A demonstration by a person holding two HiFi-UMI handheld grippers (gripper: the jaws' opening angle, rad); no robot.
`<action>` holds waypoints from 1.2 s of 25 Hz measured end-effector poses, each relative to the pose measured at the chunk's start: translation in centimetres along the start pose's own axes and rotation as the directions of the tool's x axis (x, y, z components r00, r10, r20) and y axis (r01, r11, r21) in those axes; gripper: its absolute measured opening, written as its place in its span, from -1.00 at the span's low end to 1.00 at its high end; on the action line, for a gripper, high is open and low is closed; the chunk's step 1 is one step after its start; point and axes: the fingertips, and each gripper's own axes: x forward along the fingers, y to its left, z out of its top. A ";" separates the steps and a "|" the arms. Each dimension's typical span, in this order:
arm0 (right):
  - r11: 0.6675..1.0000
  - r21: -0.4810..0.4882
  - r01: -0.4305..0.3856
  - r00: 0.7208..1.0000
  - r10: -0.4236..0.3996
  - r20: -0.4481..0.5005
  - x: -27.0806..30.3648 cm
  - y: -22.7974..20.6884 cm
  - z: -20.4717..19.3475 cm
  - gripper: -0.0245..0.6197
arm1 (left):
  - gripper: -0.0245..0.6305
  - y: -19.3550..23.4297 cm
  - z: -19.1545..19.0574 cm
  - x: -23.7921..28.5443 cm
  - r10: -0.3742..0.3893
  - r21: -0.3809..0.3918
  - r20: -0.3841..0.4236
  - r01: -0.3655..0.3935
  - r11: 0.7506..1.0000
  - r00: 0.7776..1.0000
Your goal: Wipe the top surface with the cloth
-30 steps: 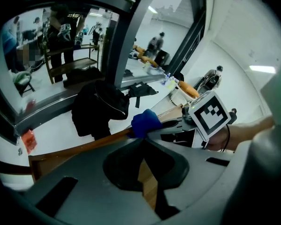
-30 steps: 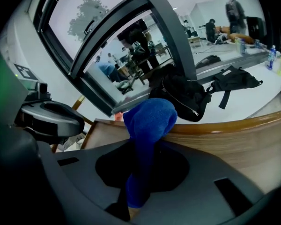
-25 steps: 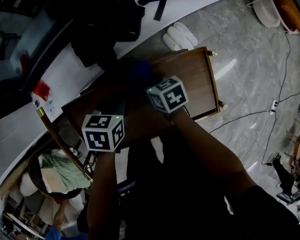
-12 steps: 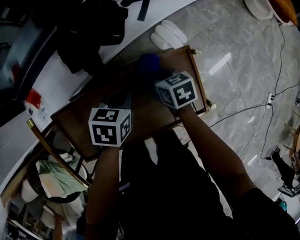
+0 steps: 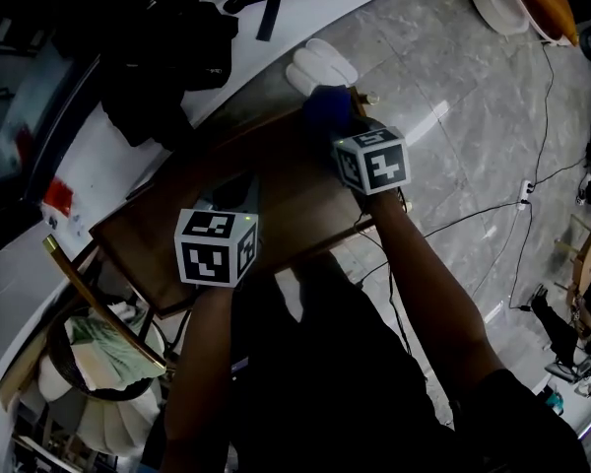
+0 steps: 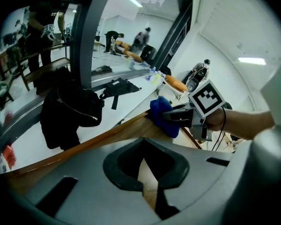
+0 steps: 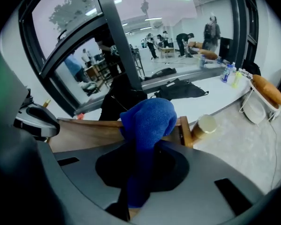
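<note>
The brown wooden table top [image 5: 286, 195] lies below me. My right gripper [image 5: 341, 128] is shut on a bunched blue cloth [image 5: 324, 106], which presses on the wood at the table's far right corner. In the right gripper view the cloth [image 7: 147, 121] rises out of the shut jaws of the right gripper [image 7: 136, 175], with the table edge [image 7: 84, 132] behind it. My left gripper [image 5: 238, 197] hovers over the table's left middle. Its jaws [image 6: 144, 161] meet at the tips with nothing between them. From there I see the cloth [image 6: 161, 114] held by the right gripper [image 6: 178, 117].
A brass knob [image 7: 206, 124] caps the table corner beside the cloth. White slippers [image 5: 320, 67] lie on the marble floor beyond the table. Black bags [image 5: 167, 52] sit on the white ledge. Cables [image 5: 473, 225] run across the floor at right. A round basket [image 5: 98, 348] stands lower left.
The right gripper has carried the blue cloth across the table top, from its middle out to the far right corner. The left gripper has stayed over the left part.
</note>
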 end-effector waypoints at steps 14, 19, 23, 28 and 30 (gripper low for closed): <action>0.996 0.007 0.089 0.995 -0.089 0.037 -2.5 2.2 0.8 -0.73 | -0.90 2.8 -1.2 -8.0 0.056 -0.028 0.073 -0.054 0.998 0.996; 0.987 -0.066 -0.145 0.985 0.151 0.079 -1.6 16.3 1.4 -0.73 | -0.90 6.5 -3.8 -14.8 0.141 -0.087 0.111 -0.132 0.987 0.984; 0.935 -0.086 -0.344 0.937 0.348 0.036 0.4 29.0 0.2 -0.73 | -0.90 10.1 -7.0 -20.7 0.214 -0.134 0.120 -0.198 0.971 0.969; 0.847 -0.127 -0.516 0.855 0.519 -0.014 3.2 42.6 -0.7 -0.73 | -0.90 14.6 -11.6 -26.6 0.278 -0.191 0.101 -0.255 0.948 0.955; 0.820 -0.130 -0.558 0.828 0.560 -0.019 4.4 46.8 -1.1 -0.73 | -0.90 16.0 -13.3 -28.3 0.292 -0.207 0.089 -0.269 0.940 0.952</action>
